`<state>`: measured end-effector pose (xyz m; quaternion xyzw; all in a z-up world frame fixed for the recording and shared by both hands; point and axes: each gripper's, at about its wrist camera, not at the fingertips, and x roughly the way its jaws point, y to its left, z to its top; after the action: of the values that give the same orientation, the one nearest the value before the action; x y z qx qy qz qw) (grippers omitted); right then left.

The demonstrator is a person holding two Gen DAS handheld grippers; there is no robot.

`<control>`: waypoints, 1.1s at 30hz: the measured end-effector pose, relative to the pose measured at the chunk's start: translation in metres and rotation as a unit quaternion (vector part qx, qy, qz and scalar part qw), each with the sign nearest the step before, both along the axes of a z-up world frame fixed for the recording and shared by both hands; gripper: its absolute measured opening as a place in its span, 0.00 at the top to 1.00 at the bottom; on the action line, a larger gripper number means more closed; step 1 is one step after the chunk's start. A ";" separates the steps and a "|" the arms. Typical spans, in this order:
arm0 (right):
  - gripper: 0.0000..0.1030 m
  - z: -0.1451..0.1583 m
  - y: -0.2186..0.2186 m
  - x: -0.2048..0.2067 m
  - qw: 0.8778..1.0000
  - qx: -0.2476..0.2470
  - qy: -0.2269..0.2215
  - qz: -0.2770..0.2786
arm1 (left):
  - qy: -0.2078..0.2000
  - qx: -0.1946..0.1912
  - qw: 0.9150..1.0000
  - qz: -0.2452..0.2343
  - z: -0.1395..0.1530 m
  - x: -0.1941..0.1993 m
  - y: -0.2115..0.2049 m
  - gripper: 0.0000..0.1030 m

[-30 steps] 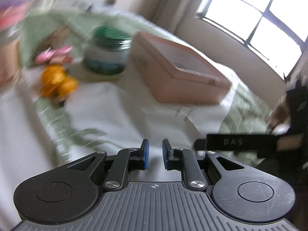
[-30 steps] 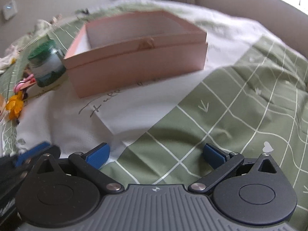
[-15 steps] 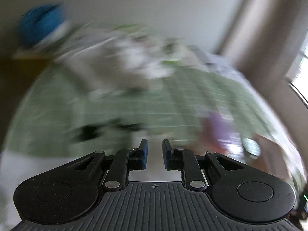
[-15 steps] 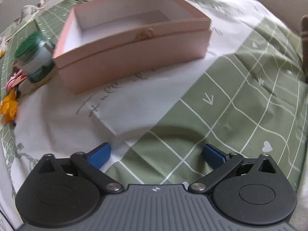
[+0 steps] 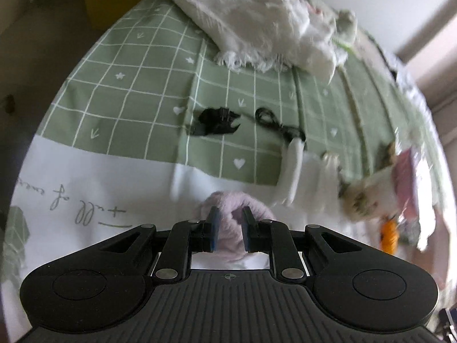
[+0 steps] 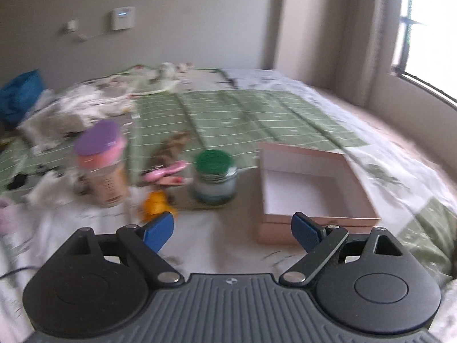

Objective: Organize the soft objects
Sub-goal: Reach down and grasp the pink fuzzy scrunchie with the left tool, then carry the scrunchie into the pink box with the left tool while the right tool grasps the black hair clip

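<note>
A pale lilac fluffy thing (image 5: 231, 198) lies on the white part of the bedspread. My left gripper (image 5: 230, 218) points steeply down at it, jaws only narrowly apart, the fluff showing between and around the tips; I see no squeeze. My right gripper (image 6: 232, 225) hangs open above the bed with nothing between its fingers. Ahead of it to the right sits an open pink box (image 6: 302, 157), empty inside. An orange soft thing (image 6: 155, 204) lies just beyond its left finger. A white fringed cloth (image 5: 251, 25) lies crumpled farther up the bed.
A green-lidded jar (image 6: 214, 177), a bottle with a purple lid (image 6: 100, 165), a pink item (image 6: 168, 171) and a brown plush (image 6: 171, 148) crowd the bed's middle. A black clip (image 5: 217, 121) and a black cord (image 5: 280, 125) lie on the green checks. A yellow box (image 5: 105, 3) stands beside the bed.
The left gripper swung away from the pink box and jar across the bed and now tips down over the lilac fluffy thing. The right gripper rose and turned, and its jaws narrowed a little.
</note>
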<state>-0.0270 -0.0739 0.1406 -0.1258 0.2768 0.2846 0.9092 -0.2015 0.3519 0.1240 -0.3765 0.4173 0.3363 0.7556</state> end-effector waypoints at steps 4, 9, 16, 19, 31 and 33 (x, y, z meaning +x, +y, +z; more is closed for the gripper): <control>0.13 -0.015 0.000 -0.019 0.999 -0.027 -0.020 0.025 | 0.029 -0.012 0.999 0.001 -0.019 0.011 -0.003 0.82; 0.13 -0.023 0.004 -0.036 0.997 -0.042 -0.030 0.057 | 0.076 -0.034 0.997 0.001 -0.040 0.022 0.004 0.77; 0.13 -0.036 0.012 -0.051 0.993 -0.056 -0.040 0.094 | 0.085 -0.080 0.992 0.040 -0.056 0.015 0.014 0.73; 0.13 -0.043 0.016 -0.058 0.991 -0.062 -0.043 0.108 | 0.052 -0.073 0.994 0.068 -0.063 0.009 0.016 0.73; 0.13 -0.031 0.063 -0.065 0.977 -0.041 -0.032 0.206 | -0.184 0.112 0.973 0.080 0.004 -0.054 -0.043 0.84; 0.13 -0.027 0.096 -0.064 0.970 -0.039 -0.022 0.241 | -0.229 0.152 0.952 0.132 0.011 -0.076 -0.047 0.84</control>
<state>-0.0909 0.0219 0.1140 -0.2304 0.2290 0.4813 0.8141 -0.2773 0.3054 0.1346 -0.3757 0.1235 0.3973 0.8281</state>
